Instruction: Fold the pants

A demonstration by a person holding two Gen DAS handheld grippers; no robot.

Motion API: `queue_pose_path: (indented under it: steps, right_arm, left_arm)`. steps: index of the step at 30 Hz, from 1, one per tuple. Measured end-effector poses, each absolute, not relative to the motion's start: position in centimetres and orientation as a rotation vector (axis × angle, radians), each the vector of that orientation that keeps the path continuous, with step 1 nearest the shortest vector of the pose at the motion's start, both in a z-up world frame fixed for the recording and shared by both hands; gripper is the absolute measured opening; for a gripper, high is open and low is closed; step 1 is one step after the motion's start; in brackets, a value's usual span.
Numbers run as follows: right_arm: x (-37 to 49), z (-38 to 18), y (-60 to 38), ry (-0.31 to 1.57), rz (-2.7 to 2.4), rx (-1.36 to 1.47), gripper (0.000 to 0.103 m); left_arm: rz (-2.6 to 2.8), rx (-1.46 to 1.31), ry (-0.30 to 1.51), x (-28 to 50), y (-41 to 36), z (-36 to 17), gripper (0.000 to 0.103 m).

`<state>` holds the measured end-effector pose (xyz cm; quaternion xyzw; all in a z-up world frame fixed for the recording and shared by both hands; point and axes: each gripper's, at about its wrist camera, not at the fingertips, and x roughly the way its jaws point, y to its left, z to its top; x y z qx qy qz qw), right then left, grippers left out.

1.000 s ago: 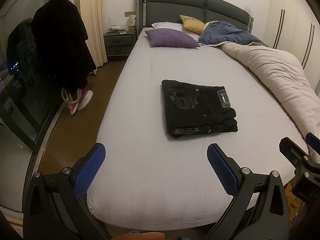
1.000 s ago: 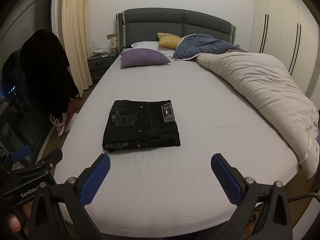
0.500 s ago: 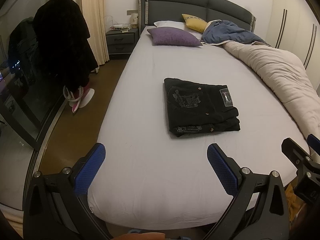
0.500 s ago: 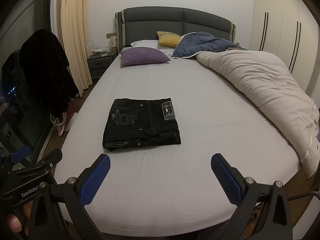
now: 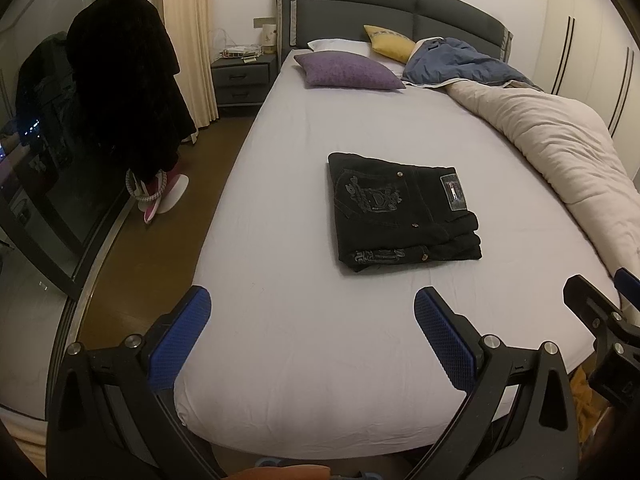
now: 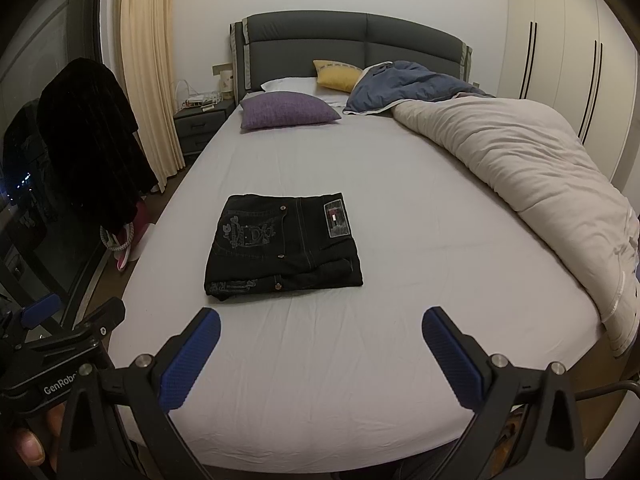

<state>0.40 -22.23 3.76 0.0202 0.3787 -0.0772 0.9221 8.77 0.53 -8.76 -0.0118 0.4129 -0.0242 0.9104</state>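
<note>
Black pants [image 5: 400, 212] lie folded into a compact rectangle on the white bed sheet [image 5: 304, 320], pocket embroidery and waistband label facing up. They also show in the right wrist view [image 6: 282, 246]. My left gripper [image 5: 312, 320] is open and empty, held over the foot of the bed, well short of the pants. My right gripper [image 6: 320, 340] is open and empty, also back from the pants near the foot of the bed. Each gripper's frame shows at the edge of the other's view.
A beige duvet [image 6: 520, 168] is piled along the bed's right side. A purple pillow [image 6: 288, 110], a yellow pillow [image 6: 336, 74] and a blue blanket [image 6: 404, 82] lie by the headboard. A dark coat [image 5: 120, 80] hangs left of the bed. A nightstand [image 5: 244, 80] stands beyond it.
Both grippers have drawn back and shifted slightly, so the pants look a little farther off. The pants have not moved, and both grippers stay open.
</note>
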Motion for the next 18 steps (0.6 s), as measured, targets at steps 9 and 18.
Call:
queue_pose_path:
  steps: [9,18]
  right_arm:
    - [0.39,3.72,-22.31,0.780,-0.157,0.042,0.103]
    - [0.33,3.56,-22.37,0.783,-0.158,0.045,0.103]
  left_arm:
    - [-0.049,-0.021,0.850,8.80,0.39,-8.86,0.103]
    - [-0.051,-0.012,0.856,8.93,0.30,-9.29,0.103]
